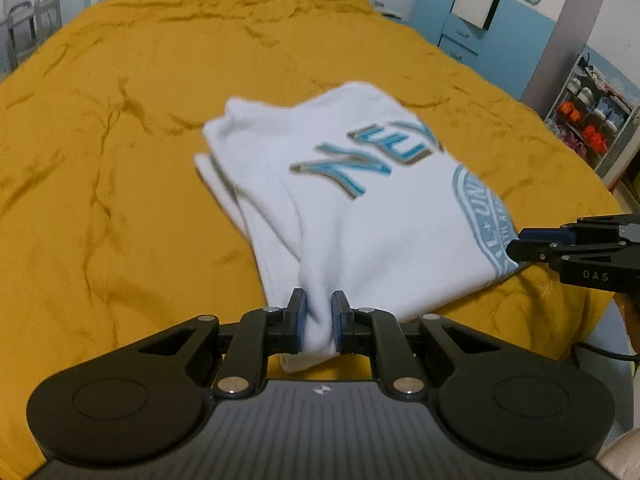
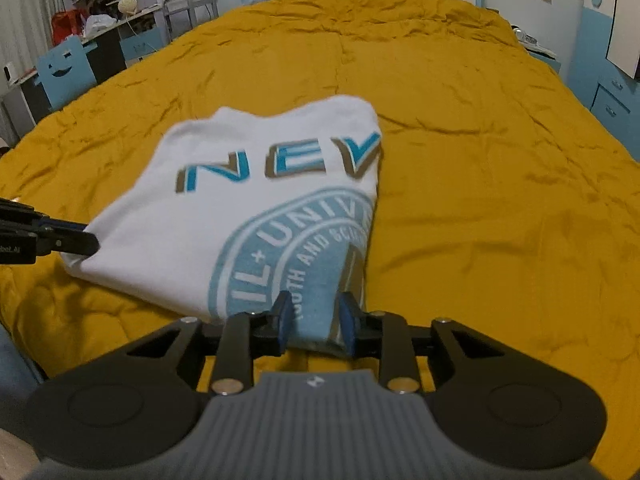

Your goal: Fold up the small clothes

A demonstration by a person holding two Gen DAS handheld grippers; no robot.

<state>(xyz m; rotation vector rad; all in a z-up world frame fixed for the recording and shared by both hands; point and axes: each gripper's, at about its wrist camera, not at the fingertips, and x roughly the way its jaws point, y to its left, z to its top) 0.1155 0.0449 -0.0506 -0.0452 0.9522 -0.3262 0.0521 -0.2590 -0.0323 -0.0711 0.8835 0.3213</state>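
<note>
Item 1: white T-shirt (image 1: 360, 216), folded to a narrow panel, lying on the mustard bedspread (image 1: 120, 160) near its centre. Print in blue: block letters "NEV" at the far half, a round seal with partly readable lettering at the near half. Image blurred along the shirt's edges.

Item 2: left gripper (image 1: 319, 320), at 6 o'clock in the left wrist view. Its 2 blue-padded fingers (image 1: 299, 312) pinch a bunched white corner of the shirt; cloth fills the narrow gap between the pads. In the right wrist view it enters at 9 o'clock, touching the shirt's left near corner.

Item 3: right gripper (image 2: 316, 326), at 6 o'clock in the right wrist view. A fold of the seal-printed cloth sits between its pads; whether the pads press on it cannot be told. In the left wrist view it enters at 3 o'clock, its tips at the shirt's edge.

Item 4: storage rack (image 1: 592, 120) with orange and white goods, at 2 o'clock in the left wrist view.

Item 5: blue chair (image 2: 64, 72) with a face cut-out, at 10 o'clock in the right wrist view.
</note>
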